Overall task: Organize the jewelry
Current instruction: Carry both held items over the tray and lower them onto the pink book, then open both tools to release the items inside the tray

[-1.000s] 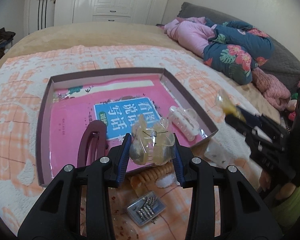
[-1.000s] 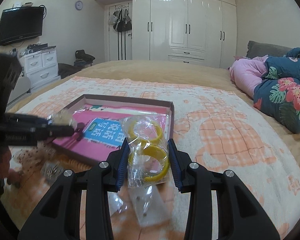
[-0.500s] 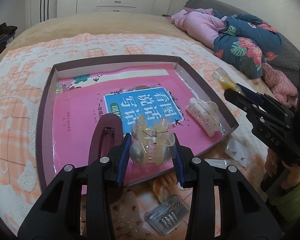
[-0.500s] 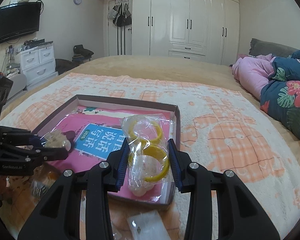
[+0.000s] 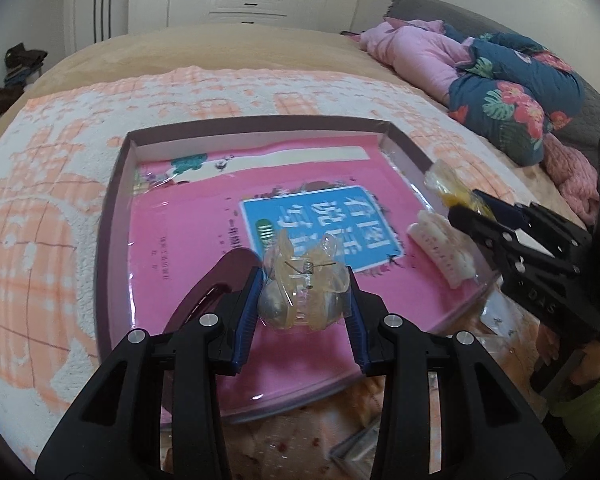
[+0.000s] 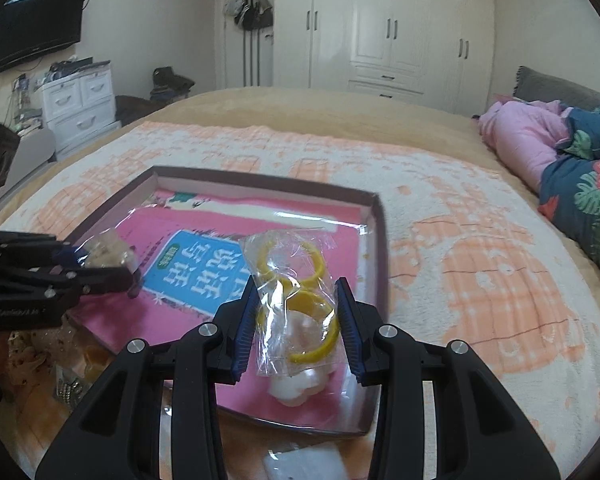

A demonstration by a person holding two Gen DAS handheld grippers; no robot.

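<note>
A shallow brown box lid [image 5: 112, 216] [image 6: 380, 248] with a pink book inside lies on the bed. My left gripper [image 5: 303, 300] is shut on a clear amber hair claw clip [image 5: 302, 288] in plastic wrap, held over the lid's near part. A maroon hair clip [image 5: 212, 280] and a white claw clip [image 5: 440, 254] lie in the lid. My right gripper [image 6: 296, 320] is shut on a clear bag of yellow bangles [image 6: 296, 292], above the lid's near right corner. The white clip [image 6: 296, 388] shows just below that bag. Each gripper appears in the other's view.
Small packets and a case of pins [image 6: 70, 388] lie on the orange-and-white blanket [image 6: 480, 280] in front of the lid. Folded quilts and pink clothes [image 5: 500, 76] are piled at the right. White wardrobes [image 6: 380, 28] and a drawer unit stand beyond the bed.
Both grippers have moved forward over the box lid, still carrying their items. The lid looks closer and larger in both views.
</note>
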